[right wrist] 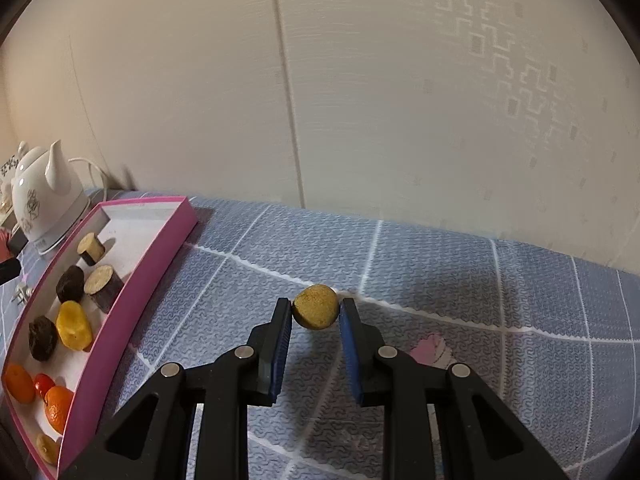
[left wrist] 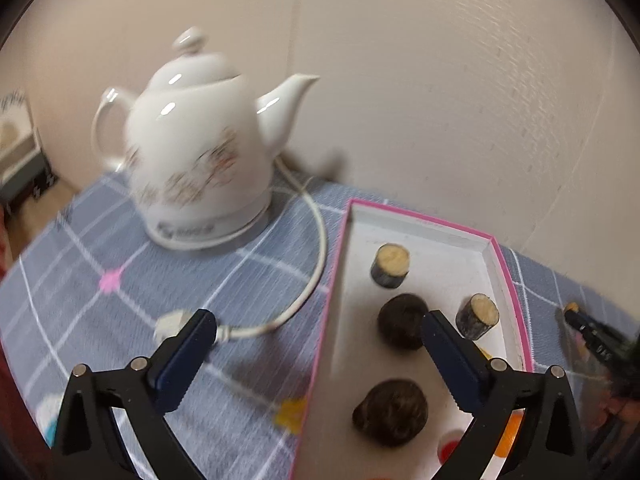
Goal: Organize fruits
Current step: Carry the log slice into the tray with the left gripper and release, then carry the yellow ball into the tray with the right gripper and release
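Nearest, the right tool is clamped on a small yellow-brown fruit piece, its blue pads pressing both sides, above the blue checked cloth of the desk. Around it the cloth lies bare on the right and ahead, up to the pale wall where the desk ends. To its left stands the pink-edged tray, one long wall turned towards the tool, a strip of open cloth between them.

Over on the other side, the left tool is spread wide with nothing between its fingers; its left finger hangs over the cloth, its right one over the tray's inside, so the tray's near long edge runs between them. Inside the tray lie two dark round fruits, two cut dark-skinned pieces, a yellow piece, oranges and a small red fruit. The tray's far end still has free floor.

Farther back, a white kettle stands beside the tray's far corner, close to the wall, its cord curving along the tray's left edge to a plug just by the left finger.
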`<state>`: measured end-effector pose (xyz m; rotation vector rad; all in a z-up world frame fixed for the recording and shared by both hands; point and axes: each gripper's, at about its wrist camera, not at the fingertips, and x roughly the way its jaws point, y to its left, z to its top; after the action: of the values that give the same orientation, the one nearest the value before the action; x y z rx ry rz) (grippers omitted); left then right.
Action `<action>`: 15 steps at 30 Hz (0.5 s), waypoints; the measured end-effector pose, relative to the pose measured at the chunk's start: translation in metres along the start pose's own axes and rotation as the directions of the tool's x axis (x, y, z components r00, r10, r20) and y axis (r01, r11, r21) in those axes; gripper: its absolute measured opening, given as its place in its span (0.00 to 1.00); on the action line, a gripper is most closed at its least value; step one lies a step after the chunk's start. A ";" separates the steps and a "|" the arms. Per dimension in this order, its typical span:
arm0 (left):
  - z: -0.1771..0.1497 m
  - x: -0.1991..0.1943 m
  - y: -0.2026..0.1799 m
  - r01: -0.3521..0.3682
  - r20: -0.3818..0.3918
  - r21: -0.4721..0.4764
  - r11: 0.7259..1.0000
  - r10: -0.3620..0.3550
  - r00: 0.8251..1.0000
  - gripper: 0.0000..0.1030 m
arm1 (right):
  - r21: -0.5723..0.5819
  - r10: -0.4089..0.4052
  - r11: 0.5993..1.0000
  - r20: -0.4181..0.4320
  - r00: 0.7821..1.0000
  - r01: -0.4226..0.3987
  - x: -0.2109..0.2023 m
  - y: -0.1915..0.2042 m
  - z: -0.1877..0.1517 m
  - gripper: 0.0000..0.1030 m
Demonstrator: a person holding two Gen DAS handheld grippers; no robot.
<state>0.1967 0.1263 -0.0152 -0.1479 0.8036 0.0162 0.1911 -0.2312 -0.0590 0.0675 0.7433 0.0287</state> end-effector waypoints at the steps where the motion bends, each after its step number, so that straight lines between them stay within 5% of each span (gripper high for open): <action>1: -0.002 -0.001 0.004 0.001 -0.007 -0.022 1.000 -0.001 1.000 1.00 | 0.001 -0.002 1.000 -0.012 1.000 0.002 0.002 0.002 0.000 0.24; 6: -0.016 -0.013 0.015 -0.028 -0.010 -0.059 0.998 0.027 1.000 1.00 | 0.028 0.031 0.999 -0.042 0.999 -0.029 0.007 0.011 -0.001 0.24; 15: -0.037 -0.043 0.021 -0.036 0.053 -0.076 0.996 0.041 0.998 1.00 | -0.102 0.151 0.983 0.005 0.988 -0.150 -0.010 0.088 0.029 0.24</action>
<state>0.1385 0.1439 -0.0126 -0.2018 0.7513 0.0864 0.2036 -0.1453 -0.0247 0.0268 0.7216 0.2103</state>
